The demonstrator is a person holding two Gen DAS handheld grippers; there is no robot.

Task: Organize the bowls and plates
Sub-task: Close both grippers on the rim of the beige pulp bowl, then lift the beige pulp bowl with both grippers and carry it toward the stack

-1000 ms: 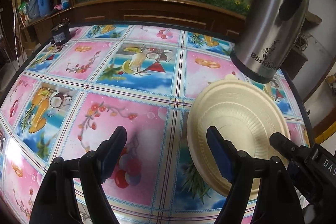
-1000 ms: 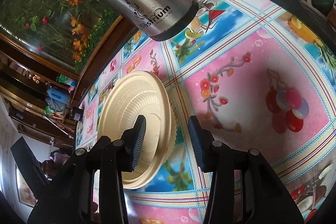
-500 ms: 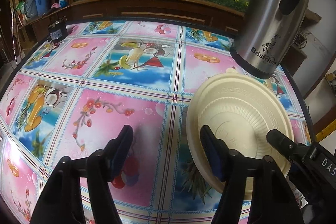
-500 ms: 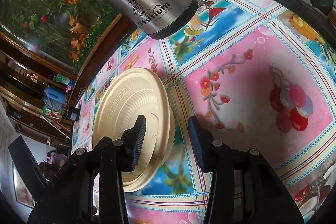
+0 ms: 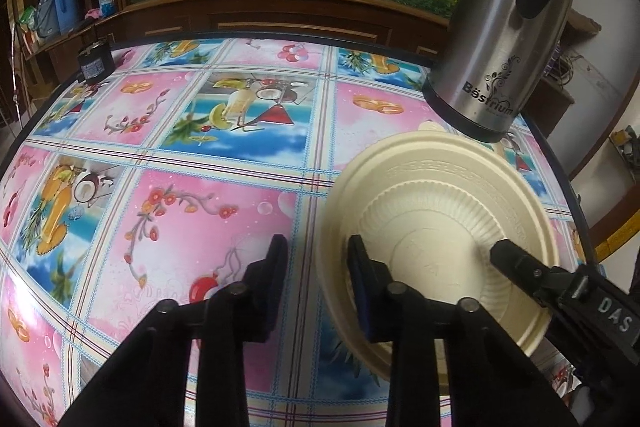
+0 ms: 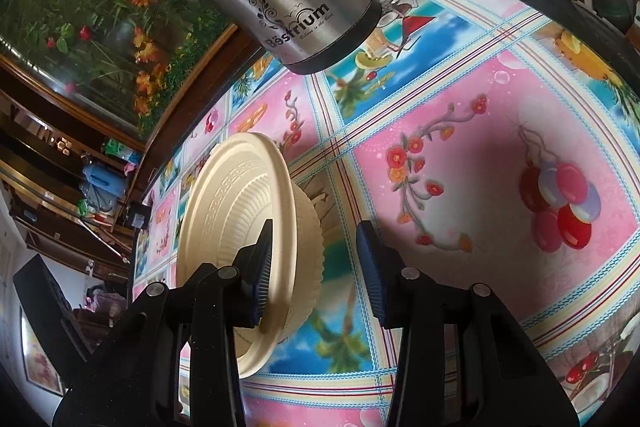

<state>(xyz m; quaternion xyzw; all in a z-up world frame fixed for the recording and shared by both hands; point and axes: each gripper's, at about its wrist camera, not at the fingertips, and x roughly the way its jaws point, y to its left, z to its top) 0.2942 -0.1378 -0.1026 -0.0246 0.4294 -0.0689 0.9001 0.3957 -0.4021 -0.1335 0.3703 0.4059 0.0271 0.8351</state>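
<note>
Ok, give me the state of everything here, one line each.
Cream bowl, right way up, empty.
Left tongs, open, just been closing, one side of the bowl's rim between them.
Right tongs, open, just been closing, the opposite rim between them.
Steel flask, upright behind the bowl.
Dark jar, standing upright.

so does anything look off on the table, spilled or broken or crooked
Nothing stands out. The cream dish looks whole and empty, the steel flask stands on its base just behind it, and nothing is spilled on the tablecloth. Whether the dish lies quite flat I cannot tell.
</note>
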